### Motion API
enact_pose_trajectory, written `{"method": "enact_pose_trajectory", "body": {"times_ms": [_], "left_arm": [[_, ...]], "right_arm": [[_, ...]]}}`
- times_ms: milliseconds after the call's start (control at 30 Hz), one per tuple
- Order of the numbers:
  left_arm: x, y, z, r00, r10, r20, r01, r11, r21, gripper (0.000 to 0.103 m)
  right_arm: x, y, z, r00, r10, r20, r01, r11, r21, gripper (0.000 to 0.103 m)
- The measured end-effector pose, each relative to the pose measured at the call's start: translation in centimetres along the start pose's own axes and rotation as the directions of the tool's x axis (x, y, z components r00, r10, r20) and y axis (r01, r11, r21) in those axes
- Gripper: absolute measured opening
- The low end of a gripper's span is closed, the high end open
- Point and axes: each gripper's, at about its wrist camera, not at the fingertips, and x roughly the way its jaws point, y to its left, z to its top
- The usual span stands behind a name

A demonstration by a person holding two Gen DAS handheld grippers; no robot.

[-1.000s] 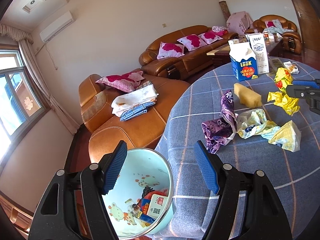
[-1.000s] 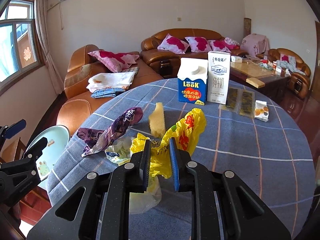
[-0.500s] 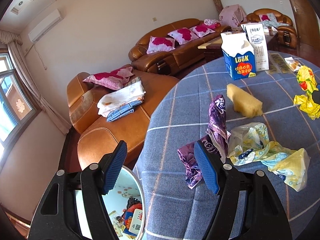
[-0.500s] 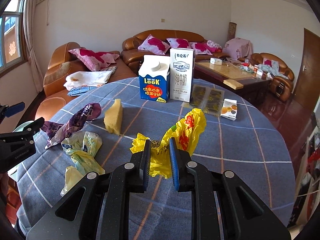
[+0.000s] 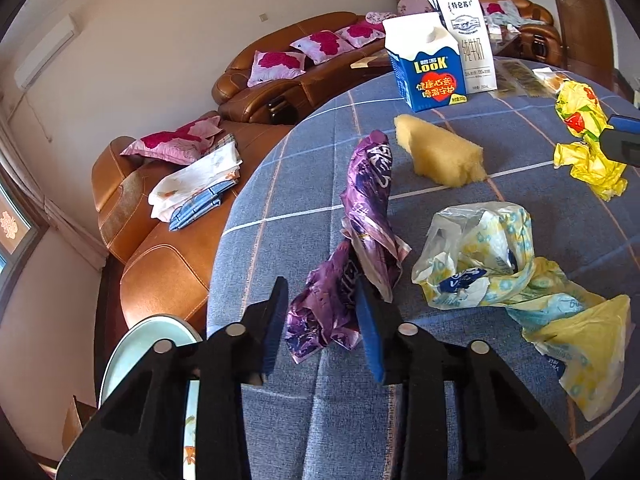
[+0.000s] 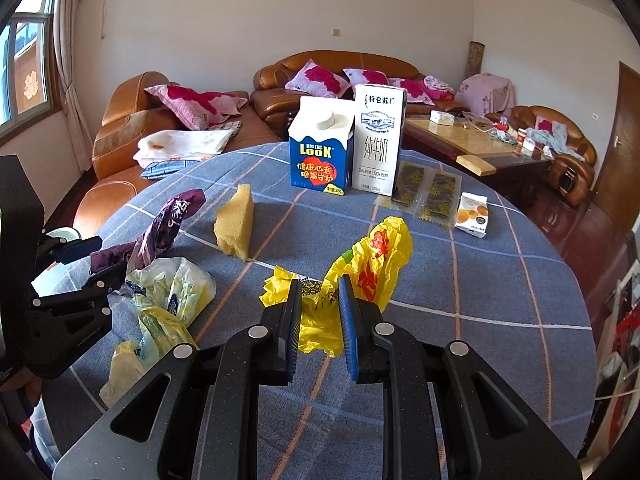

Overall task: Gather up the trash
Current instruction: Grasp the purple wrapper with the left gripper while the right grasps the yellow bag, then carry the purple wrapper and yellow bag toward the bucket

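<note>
A round bench (image 6: pixel 460 264) draped in blue-grey woven cloth with a pale grid carries crumpled litter. The left tool (image 5: pixel 322 326) is spread partway, its ribbed blue pads (image 5: pixel 370 336) flanking the near end of a glossy purple wrapper (image 5: pixel 360 240), a long crinkled foil twist that rises ahead of the tool; the right-hand pad looks to touch the foil, though the left one stands clear of it. Just to the right of this tool lies a pale printed plastic bag (image 5: pixel 488 256), thin and translucent, running into a yellow crumpled bag (image 5: pixel 592 340). Farther ahead sits one porous yellow sponge wedge (image 5: pixel 440 152), and beyond it two upright cartons: a blue-and-white gable-top carton (image 5: pixel 428 68) and a taller white carton (image 5: pixel 466 36) touching its side. Below the tool's left finger, off the bench edge, shows the rim of a pale round bin (image 5: pixel 152 332).

The right tool (image 6: pixel 320 320) is pressed nearly together, pinching a bright yellow plastic bag (image 6: pixel 368 264) with red print; the crinkled film billows up ahead of the pads and hangs between them. Ahead and to the right of this tool lie two flat dark sachets (image 6: pixel 428 190) side by side and one small white box (image 6: pixel 472 216).
</note>
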Motion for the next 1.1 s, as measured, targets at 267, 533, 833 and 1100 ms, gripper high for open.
{"method": "enact_pose_trajectory", "body": {"times_ms": [267,533,833,1100], "left_arm": [[-0.1,-0.1,-0.3,1.000,0.003,0.015,-0.003,1.000,0.001,0.023],[-0.8,0.5,-0.2,1.000,-0.008,0.021,0.008,1.000,-0.020,0.016],[-3.1,2.3,-1.0,0.999,-0.001,0.049,0.005,0.997,-0.075,0.014],[-5.3,3.5,-1.8,0.997,0.012,0.079,-0.004,0.995,-0.103,0.014]], "right_arm": [[0.0,0.0,0.0,1.000,-0.001,-0.004,0.001,1.000,0.003,0.019],[0.2,0.1,-0.2,1.000,-0.008,-0.004,0.008,1.000,0.000,0.019],[-0.3,0.4,-0.3,1.000,-0.005,0.020,0.005,1.000,-0.015,0.019],[-1.0,1.1,-0.4,0.998,0.004,0.055,-0.001,0.999,-0.051,0.019]]}}
